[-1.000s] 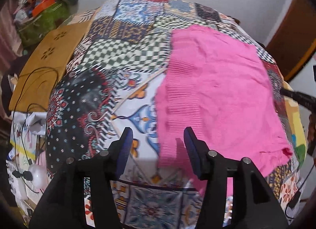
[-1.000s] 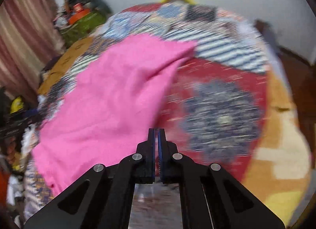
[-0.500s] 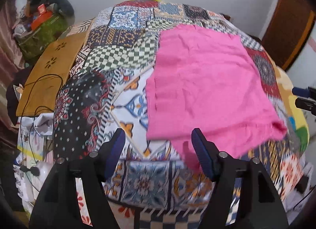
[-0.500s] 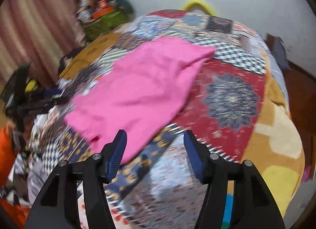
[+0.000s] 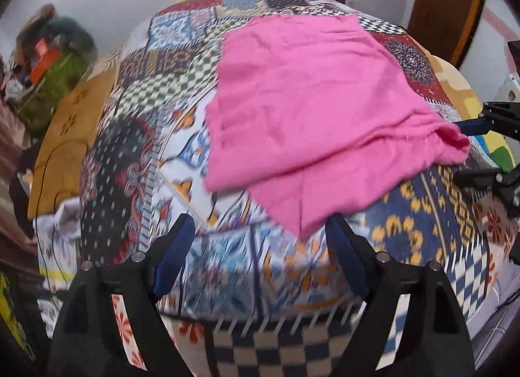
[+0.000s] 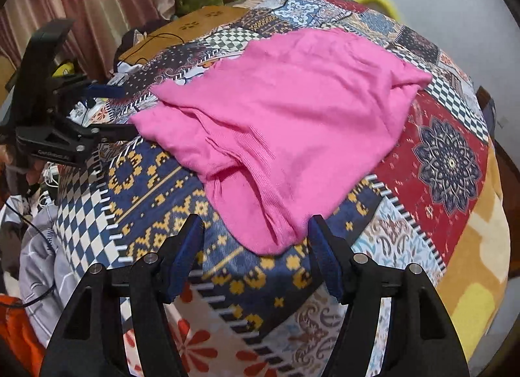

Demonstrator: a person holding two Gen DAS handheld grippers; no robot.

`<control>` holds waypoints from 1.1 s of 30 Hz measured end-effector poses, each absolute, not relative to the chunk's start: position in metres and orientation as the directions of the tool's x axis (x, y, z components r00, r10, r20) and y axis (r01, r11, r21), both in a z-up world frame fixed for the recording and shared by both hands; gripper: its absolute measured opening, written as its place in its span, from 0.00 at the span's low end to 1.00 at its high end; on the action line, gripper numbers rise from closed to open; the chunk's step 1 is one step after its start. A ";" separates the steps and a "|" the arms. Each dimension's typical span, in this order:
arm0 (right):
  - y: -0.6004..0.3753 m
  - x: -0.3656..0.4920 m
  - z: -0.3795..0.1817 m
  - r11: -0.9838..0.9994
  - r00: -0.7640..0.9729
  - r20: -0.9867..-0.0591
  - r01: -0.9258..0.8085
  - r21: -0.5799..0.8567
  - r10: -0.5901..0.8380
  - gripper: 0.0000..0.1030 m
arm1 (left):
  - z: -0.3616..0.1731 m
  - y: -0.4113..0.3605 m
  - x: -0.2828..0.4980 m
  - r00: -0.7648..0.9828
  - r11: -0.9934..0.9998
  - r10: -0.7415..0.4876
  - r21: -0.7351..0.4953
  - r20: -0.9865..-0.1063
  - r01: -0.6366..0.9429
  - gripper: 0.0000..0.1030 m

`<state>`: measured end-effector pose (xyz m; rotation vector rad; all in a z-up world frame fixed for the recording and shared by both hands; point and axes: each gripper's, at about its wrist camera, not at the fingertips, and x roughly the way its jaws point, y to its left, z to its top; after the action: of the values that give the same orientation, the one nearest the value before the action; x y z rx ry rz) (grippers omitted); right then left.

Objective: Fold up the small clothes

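Pink garment [image 6: 286, 116] was soft matt knit, ribbed hem; patchwork bedcover [image 6: 448, 155] printed matt cloth; gripper fingers [image 6: 187, 258] matt black plastic.

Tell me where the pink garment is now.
The pink garment lies loose on the patchwork bedspread, just beyond the open right gripper.

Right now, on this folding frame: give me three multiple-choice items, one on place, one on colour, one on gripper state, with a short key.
1. Where does the garment lie?
A. on the patchwork bedspread
B. on the floor
C. hanging from a gripper

2. What colour is the garment?
A. yellow
B. pink
C. white

3. How does the right gripper stand?
A. shut on the garment
B. shut on nothing
C. open, nothing gripped

Key:
1 A, it lies loose on the quilted cover.
2 B, it is pink all over in both views.
3 C, its blue pads stand apart with the garment's near edge between them, unpinched. The jaws have just been opening.
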<state>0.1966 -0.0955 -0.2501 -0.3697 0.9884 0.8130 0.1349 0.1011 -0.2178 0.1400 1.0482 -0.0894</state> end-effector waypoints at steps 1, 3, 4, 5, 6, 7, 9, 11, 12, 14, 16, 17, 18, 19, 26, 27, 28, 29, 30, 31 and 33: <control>-0.095 0.195 -0.248 0.656 0.304 -0.845 -0.751 0.071 0.439 0.61 | -0.218 0.098 0.139 0.502 0.985 -0.007 0.080 -0.865 0.151 0.81; -0.093 0.198 -0.248 0.652 0.311 -0.842 -0.756 0.062 0.440 0.60 | -0.219 0.090 0.150 0.515 0.978 -0.008 0.100 -0.857 0.181 0.81; -0.093 0.200 -0.248 0.652 0.314 -0.838 -0.756 0.064 0.446 0.56 | -0.220 0.088 0.153 0.519 0.975 -0.013 0.104 -0.855 0.196 0.81; -0.092 0.203 -0.249 0.649 0.308 -0.836 -0.757 0.075 0.455 0.47 | -0.222 0.086 0.159 0.516 0.972 -0.021 0.103 -0.856 0.210 0.78; -0.091 0.204 -0.249 0.648 0.300 -0.835 -0.756 0.086 0.461 0.41 | -0.222 0.085 0.163 0.511 0.971 -0.042 0.086 -0.859 0.223 0.69; -0.091 0.206 -0.249 0.649 0.295 -0.833 -0.754 0.097 0.467 0.37 | -0.223 0.085 0.165 0.501 0.971 -0.070 0.057 -0.863 0.233 0.63; -0.091 0.209 -0.248 0.650 0.294 -0.831 -0.752 0.104 0.472 0.14 | -0.224 0.085 0.171 0.471 0.968 -0.123 -0.001 -0.873 0.251 0.29; -0.092 0.210 -0.246 0.651 0.277 -0.833 -0.748 0.126 0.479 0.08 | -0.224 0.081 0.173 0.464 0.966 -0.111 0.013 -0.879 0.257 0.16; -0.094 0.210 -0.245 0.648 0.265 -0.832 -0.748 0.141 0.487 0.08 | -0.224 0.080 0.172 0.466 0.967 -0.108 0.017 -0.878 0.256 0.12; -0.099 0.208 -0.243 0.641 0.241 -0.830 -0.748 0.171 0.502 0.07 | -0.222 0.079 0.169 0.459 0.967 -0.113 0.009 -0.881 0.255 0.07; -0.103 0.202 -0.241 0.632 0.231 -0.828 -0.753 0.181 0.511 0.07 | -0.218 0.078 0.162 0.453 0.965 -0.129 -0.007 -0.882 0.261 0.06; -0.106 0.199 -0.240 0.631 0.230 -0.825 -0.754 0.186 0.517 0.07 | -0.215 0.079 0.157 0.444 0.964 -0.153 -0.035 -0.883 0.263 0.06; -0.109 0.198 -0.239 0.632 0.229 -0.821 -0.751 0.193 0.523 0.07 | -0.213 0.078 0.153 0.436 0.963 -0.167 -0.051 -0.884 0.265 0.06; -0.112 0.200 -0.239 0.634 0.227 -0.819 -0.747 0.201 0.527 0.07 | -0.211 0.077 0.149 0.433 0.961 -0.179 -0.063 -0.884 0.269 0.06; -0.135 0.197 -0.222 0.641 0.249 -0.785 -0.732 0.232 0.568 0.07 | -0.184 0.064 0.128 0.463 0.951 -0.215 -0.077 -0.860 0.299 0.05; -0.137 0.198 -0.218 0.642 0.259 -0.777 -0.731 0.230 0.573 0.07 | -0.179 0.063 0.130 0.476 0.952 -0.220 -0.081 -0.852 0.294 0.05; -0.139 0.201 -0.214 0.645 0.273 -0.769 -0.730 0.226 0.578 0.07 | -0.173 0.063 0.133 0.490 0.954 -0.225 -0.087 -0.842 0.288 0.05; -0.140 0.205 -0.209 0.648 0.289 -0.760 -0.729 0.219 0.582 0.07 | -0.166 0.063 0.139 0.508 0.956 -0.227 -0.090 -0.831 0.280 0.05; -0.140 0.208 -0.206 0.651 0.299 -0.754 -0.728 0.216 0.585 0.07 | -0.162 0.063 0.144 0.515 0.957 -0.228 -0.092 -0.826 0.275 0.05; -0.141 0.214 -0.202 0.655 0.312 -0.745 -0.724 0.216 0.589 0.07 | -0.156 0.064 0.152 0.522 0.958 -0.231 -0.098 -0.821 0.270 0.05; -0.140 0.224 -0.195 0.659 0.325 -0.733 -0.720 0.218 0.598 0.07 | -0.149 0.066 0.168 0.535 0.961 -0.224 -0.093 -0.815 0.259 0.05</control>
<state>0.2244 -0.1402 -0.1953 -0.1574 0.8870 0.8682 0.1682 0.0663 -0.1485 0.0403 0.9643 -0.2876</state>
